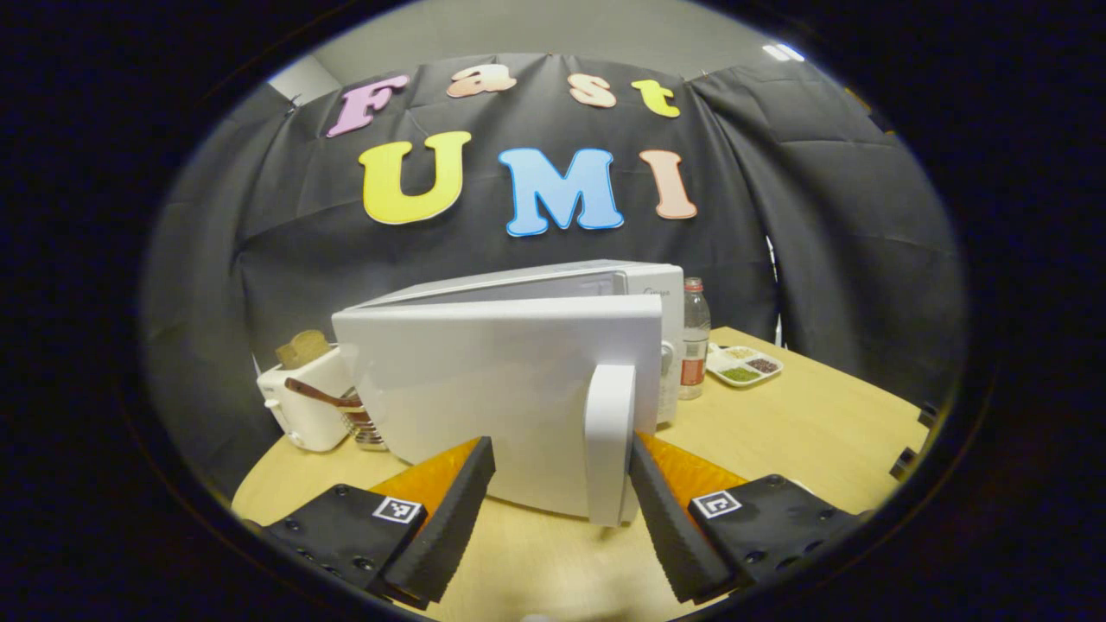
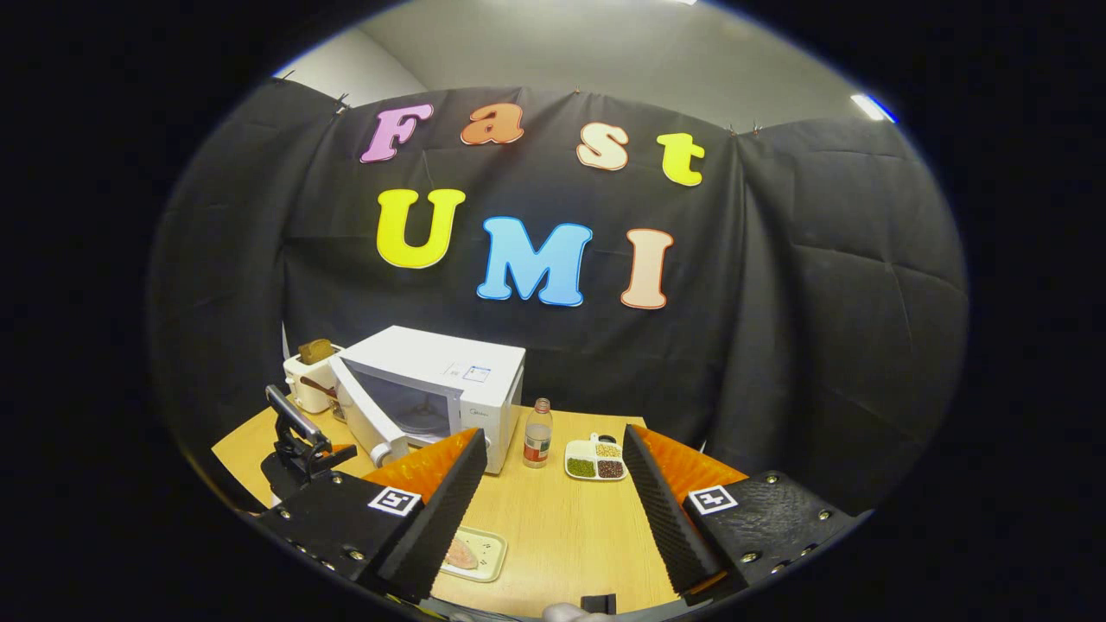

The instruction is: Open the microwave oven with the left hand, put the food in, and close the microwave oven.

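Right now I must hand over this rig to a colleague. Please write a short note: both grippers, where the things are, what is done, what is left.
Left gripper: open, its fingers either side of the door handle, not clamped on it.
Right gripper: open, holding nothing, above the table.
Microwave oven: door swung partly open.
Food: on its tray at the table's near edge, untouched.
Done: the door is opened part of the way.
Left: open it fully, put the food in, close the door.
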`<state>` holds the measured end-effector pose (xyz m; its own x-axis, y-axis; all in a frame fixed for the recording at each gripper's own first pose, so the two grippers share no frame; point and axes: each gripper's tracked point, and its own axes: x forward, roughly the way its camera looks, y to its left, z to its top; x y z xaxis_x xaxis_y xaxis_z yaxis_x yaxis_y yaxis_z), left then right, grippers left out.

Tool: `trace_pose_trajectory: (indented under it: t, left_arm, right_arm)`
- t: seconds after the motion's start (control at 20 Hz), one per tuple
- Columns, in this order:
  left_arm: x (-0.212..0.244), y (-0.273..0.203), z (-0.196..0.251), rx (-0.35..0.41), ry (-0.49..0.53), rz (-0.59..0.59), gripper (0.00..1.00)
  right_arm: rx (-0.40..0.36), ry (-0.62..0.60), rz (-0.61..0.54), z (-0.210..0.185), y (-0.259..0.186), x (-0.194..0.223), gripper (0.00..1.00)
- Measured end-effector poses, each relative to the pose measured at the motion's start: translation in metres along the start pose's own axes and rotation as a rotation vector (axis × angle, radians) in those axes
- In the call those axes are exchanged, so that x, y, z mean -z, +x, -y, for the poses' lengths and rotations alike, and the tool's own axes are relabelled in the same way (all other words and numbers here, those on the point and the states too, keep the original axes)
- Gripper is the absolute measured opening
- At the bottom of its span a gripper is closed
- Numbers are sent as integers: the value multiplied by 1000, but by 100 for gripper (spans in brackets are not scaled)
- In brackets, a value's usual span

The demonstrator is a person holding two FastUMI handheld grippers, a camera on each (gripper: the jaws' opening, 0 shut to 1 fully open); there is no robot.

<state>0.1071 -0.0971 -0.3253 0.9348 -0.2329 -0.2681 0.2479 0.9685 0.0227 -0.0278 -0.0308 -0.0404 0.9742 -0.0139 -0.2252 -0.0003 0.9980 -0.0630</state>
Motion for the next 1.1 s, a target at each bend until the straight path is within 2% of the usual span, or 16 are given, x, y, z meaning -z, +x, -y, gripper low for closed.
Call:
trace_pose_trajectory:
  t: [0.1, 0.15, 0.3, 0.35, 0.4, 0.6, 0.75, 0.8, 0.9, 0.95, 1.1]
  left_arm:
    - [6, -16, -10, -21, -7, -22, 95]
    - [5, -23, -16, -34, -10, -23, 100]
    - [7, -48, -36, -68, -1, -27, 98]
    - [7, -55, -43, -78, 4, -30, 100]
    - [6, -63, -51, -89, 6, -25, 98]
    - [9, -96, -76, -139, 19, -27, 100]
    - [13, -116, -96, -177, -14, -37, 100]
    - [16, -124, -102, -192, -24, -37, 94]
    - [22, -138, -118, -224, -27, -46, 100]
    - [23, -145, -127, -239, -33, -51, 98]
    - [31, -166, -153, -283, -50, -51, 100]
  right_arm:
    - [-21, 7, -6, -8, 2, 3, 97]
    - [-30, 7, -13, -13, 2, 5, 97]
    - [-83, 22, -34, -35, 5, 9, 97]
    - [-103, 24, -37, -42, 5, 9, 97]
    - [-122, 22, -35, -49, 5, 8, 97]
    - [-183, 15, -38, -78, 8, 8, 97]
    - [-234, 4, -56, -104, 13, 11, 97]
    - [-254, 5, -58, -114, 13, 10, 97]
    - [-297, 3, -66, -135, 12, 11, 97]
    - [-320, 3, -68, -146, 11, 11, 97]
    - [-360, -21, -64, -168, 6, 8, 97]
